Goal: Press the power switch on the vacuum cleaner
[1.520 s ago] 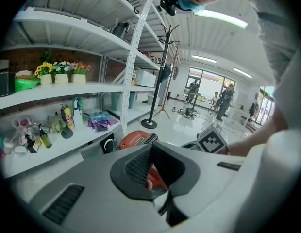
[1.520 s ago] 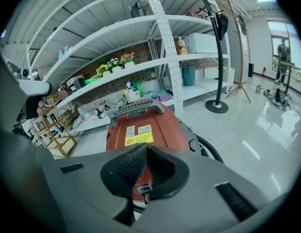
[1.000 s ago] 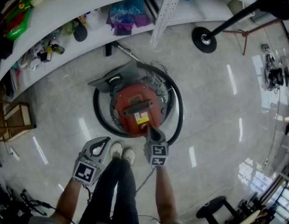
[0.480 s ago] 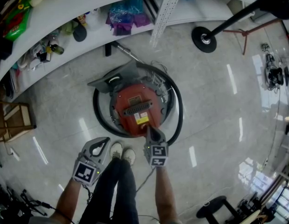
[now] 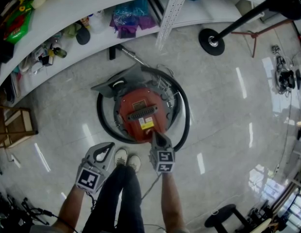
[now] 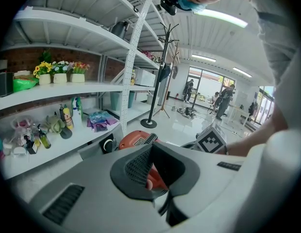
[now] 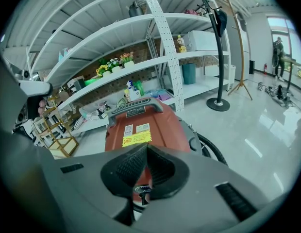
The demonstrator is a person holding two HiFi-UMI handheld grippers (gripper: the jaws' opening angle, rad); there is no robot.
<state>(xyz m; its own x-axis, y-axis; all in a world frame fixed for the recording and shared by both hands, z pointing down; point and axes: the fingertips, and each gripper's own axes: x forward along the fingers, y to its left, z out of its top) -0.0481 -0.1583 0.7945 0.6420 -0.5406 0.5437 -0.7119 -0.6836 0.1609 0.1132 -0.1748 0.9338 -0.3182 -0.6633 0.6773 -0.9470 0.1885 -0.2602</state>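
The red vacuum cleaner (image 5: 141,113) stands on the floor with its black hose (image 5: 185,115) looped around it. My right gripper (image 5: 156,134) is shut, its tips down at the near edge of the red body. In the right gripper view the shut jaws (image 7: 146,148) point over the red top (image 7: 141,130) with its black handle (image 7: 133,108). A small dark control (image 7: 143,192) shows through the gap below the tips; contact cannot be told. My left gripper (image 5: 107,148) is shut and empty, held to the left above the floor. In the left gripper view (image 6: 151,147) the vacuum (image 6: 132,139) lies beyond it.
White shelves (image 5: 68,13) with bottles and bags curve along the far side. A coat stand's round base (image 5: 212,41) is at the upper right, a wooden stool (image 5: 14,125) at the left, a black stool (image 5: 223,216) at the lower right. The person's shoes (image 5: 127,158) stand just behind the vacuum.
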